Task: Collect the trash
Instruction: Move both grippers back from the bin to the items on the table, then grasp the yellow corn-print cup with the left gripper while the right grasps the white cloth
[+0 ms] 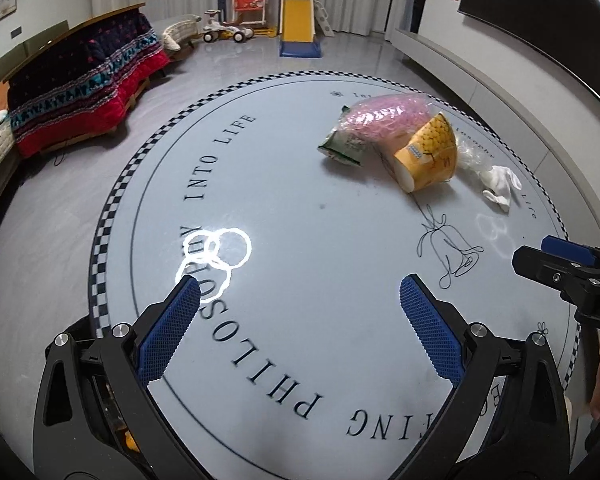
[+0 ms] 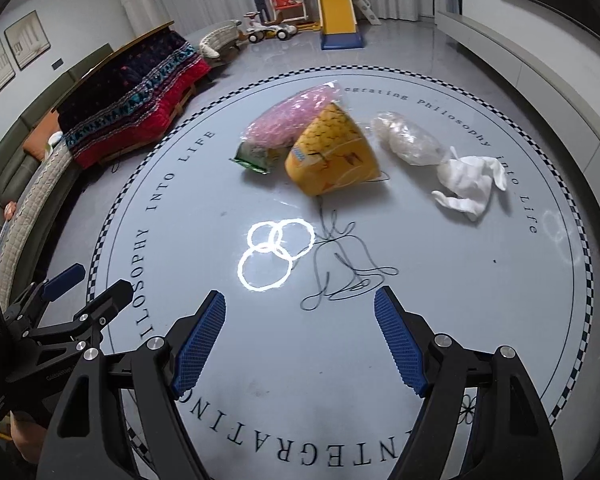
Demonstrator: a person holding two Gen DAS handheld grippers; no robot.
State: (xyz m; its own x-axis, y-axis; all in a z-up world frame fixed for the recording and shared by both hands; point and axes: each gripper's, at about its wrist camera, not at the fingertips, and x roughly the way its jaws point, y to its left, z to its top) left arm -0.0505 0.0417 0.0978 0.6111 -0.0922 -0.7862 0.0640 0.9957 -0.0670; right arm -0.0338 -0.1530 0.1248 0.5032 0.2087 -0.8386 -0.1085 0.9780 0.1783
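Beyond right gripper: yellow cup.

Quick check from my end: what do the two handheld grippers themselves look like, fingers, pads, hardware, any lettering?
Both match. The left gripper and right gripper have glossy black angular plastic finger arms with cut-out openings, joined by round silver bolts. Each fingertip carries a long blue pad with a fine mesh-like texture. Small pale lettering sits on the black bodies, too blurred to read. No cables or sleeves show.

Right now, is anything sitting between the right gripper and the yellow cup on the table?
Nothing visible. The right gripper is open and only bare table lies between it and the yellow cup, which lies tipped on its side.
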